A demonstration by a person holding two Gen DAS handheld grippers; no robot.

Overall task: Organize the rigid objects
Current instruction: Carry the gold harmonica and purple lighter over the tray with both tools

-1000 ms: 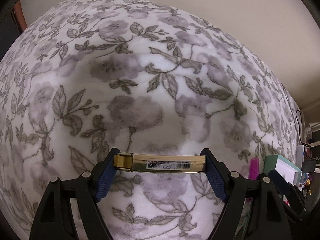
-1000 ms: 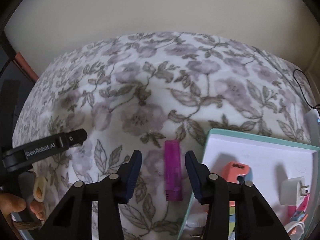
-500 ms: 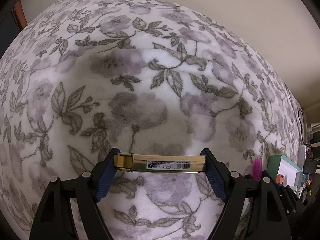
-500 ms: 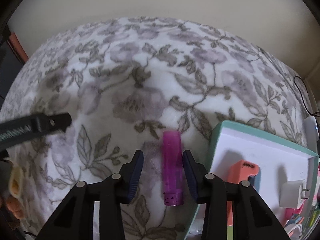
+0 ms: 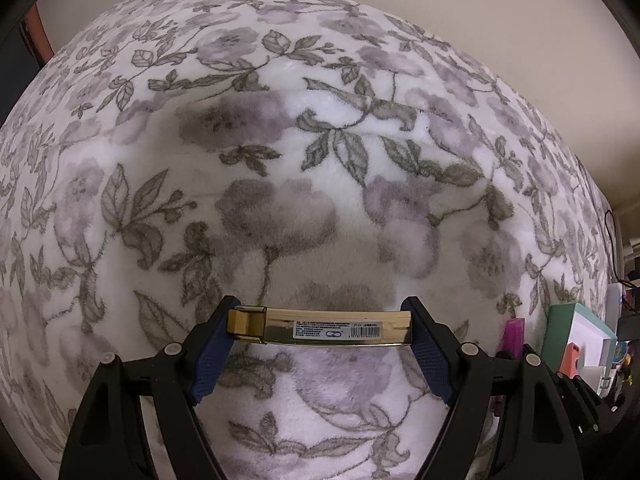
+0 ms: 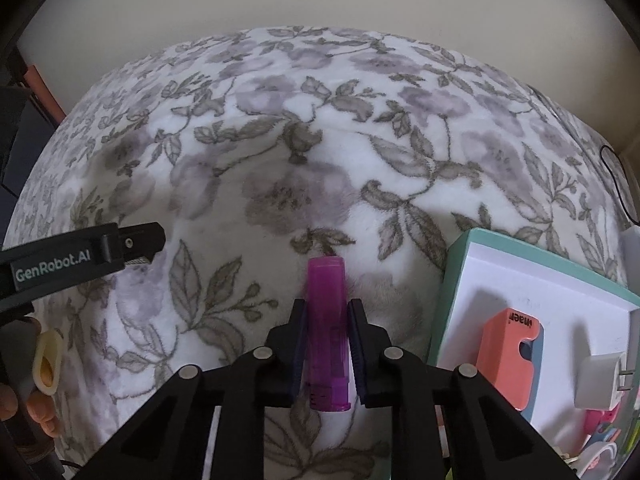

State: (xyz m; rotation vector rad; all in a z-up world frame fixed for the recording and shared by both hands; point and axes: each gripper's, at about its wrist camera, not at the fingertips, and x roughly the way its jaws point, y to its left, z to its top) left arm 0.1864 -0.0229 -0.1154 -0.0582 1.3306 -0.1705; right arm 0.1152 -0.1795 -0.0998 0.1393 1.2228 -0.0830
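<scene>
Soft, dim indoor light, mild shadows (heavy fisheye bending, dark corners).

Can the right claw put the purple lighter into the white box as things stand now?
Probably yes. The right claw is shut on the purple lighter, and the white box lies open right beside it, with bare floor near its front corner. Nothing stands between them.

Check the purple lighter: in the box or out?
Out: the purple lighter lies on the floral blanket, beside the box.
</scene>
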